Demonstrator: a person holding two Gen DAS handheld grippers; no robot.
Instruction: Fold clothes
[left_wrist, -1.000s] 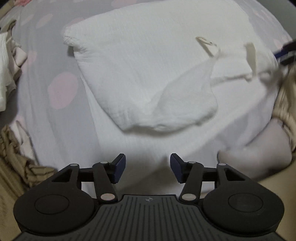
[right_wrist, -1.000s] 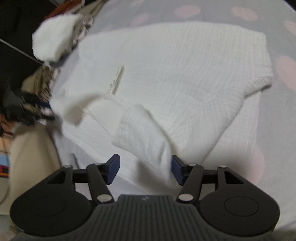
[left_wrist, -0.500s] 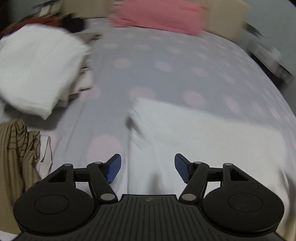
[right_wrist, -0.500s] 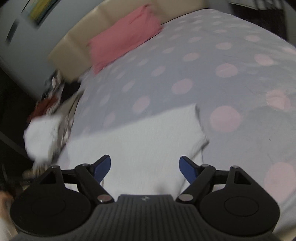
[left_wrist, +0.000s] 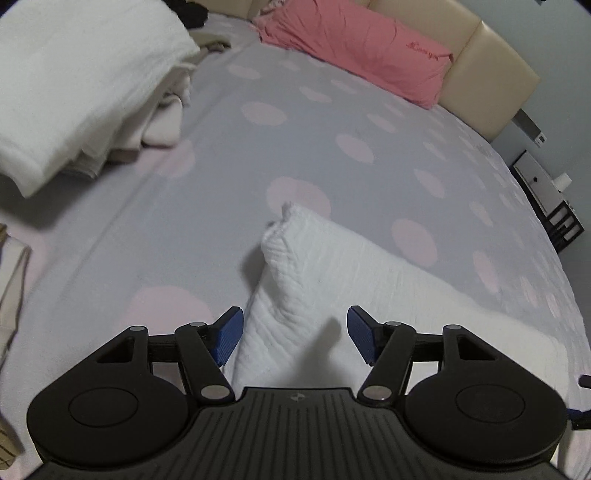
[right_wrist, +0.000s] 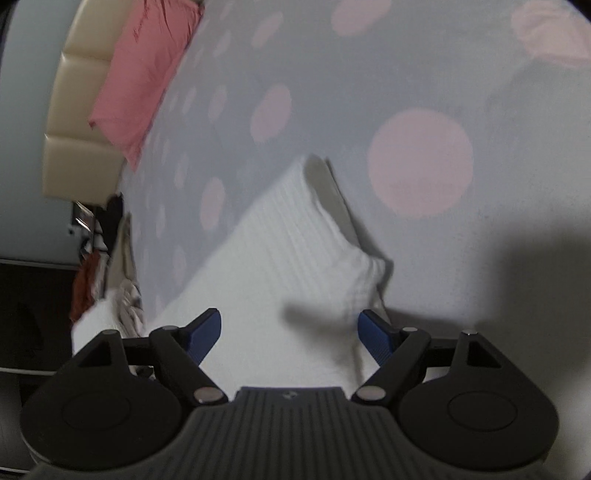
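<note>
Garment: white garment (left_wrist: 354, 280) lay partly folded on the bedsheet (left_wrist: 221, 206); final folds judged outstanding.
Left gripper (left_wrist: 293, 334): jaws closing, holding nothing.
Right gripper (right_wrist: 290, 334): jaws wide, empty.

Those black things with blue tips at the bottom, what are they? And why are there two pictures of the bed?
They are two grabbers, like big tweezers, and a person holds one in each hand. Each has a small camera looking out along its fingers, so you get two pictures. One shows the left grabber, the other the right grabber. Both stand open and hold nothing; the left one's jaws are closing a little. Under both lies a white garment on a grey sheet with pink dots. Further off are a pink pillow, a beige headboard and a pile of clothes at the left.
</note>
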